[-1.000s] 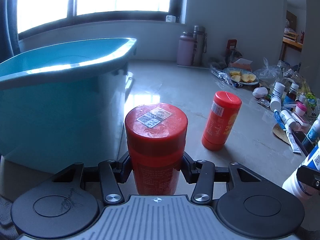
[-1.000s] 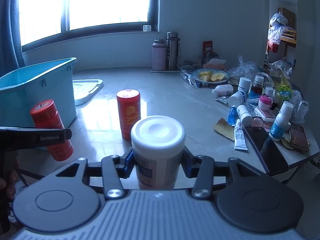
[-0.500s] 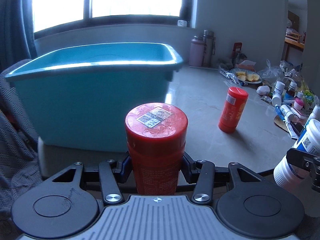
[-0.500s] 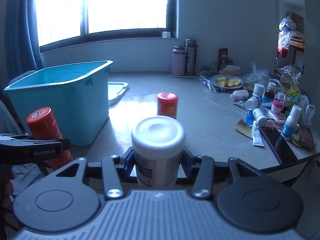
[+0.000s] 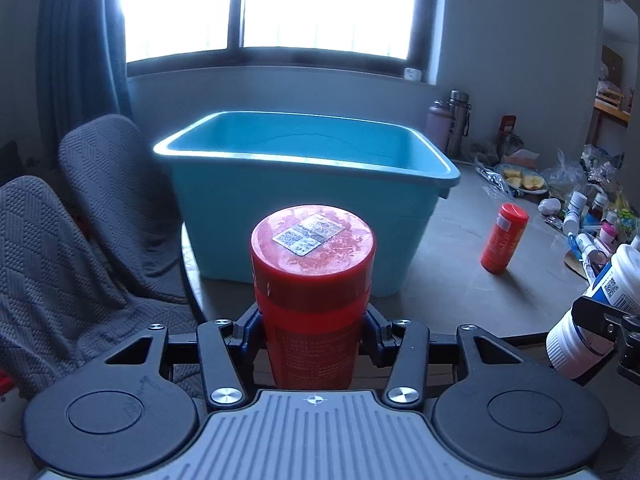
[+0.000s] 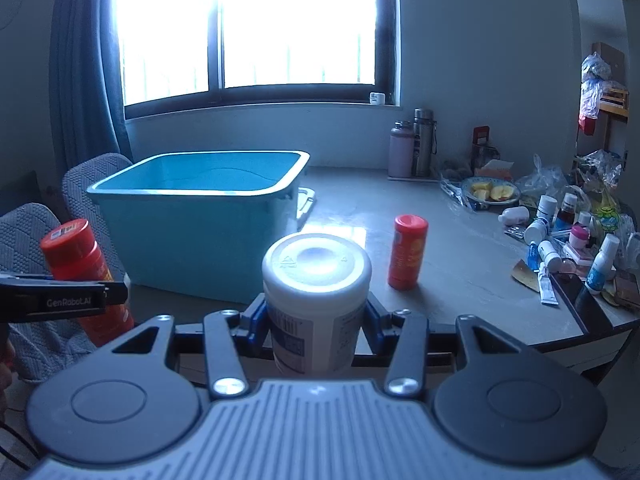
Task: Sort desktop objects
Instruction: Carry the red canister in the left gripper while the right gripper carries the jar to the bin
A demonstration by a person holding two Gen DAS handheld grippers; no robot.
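Desk (image 6: 460, 264) is seen cluttered along its right edge. Teal bin (image 5: 304, 200) is set at its left end, open, apparently empty. Red canister (image 5: 314, 292) is clamped upright in the left claw (image 5: 314, 332), short of the bin. White jar (image 6: 316, 300) is clamped in the right claw (image 6: 316, 334), off the desk edge. A second red canister (image 6: 406, 252) is left standing on the desk. Risk: a canister clipped on the bin rim if carried low; claws collided, being close together.

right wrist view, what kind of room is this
Probably a lived-in room at home, not a lab: a cluttered table under a curtained window, with a plate of fruit, flasks and covered chairs beside it.
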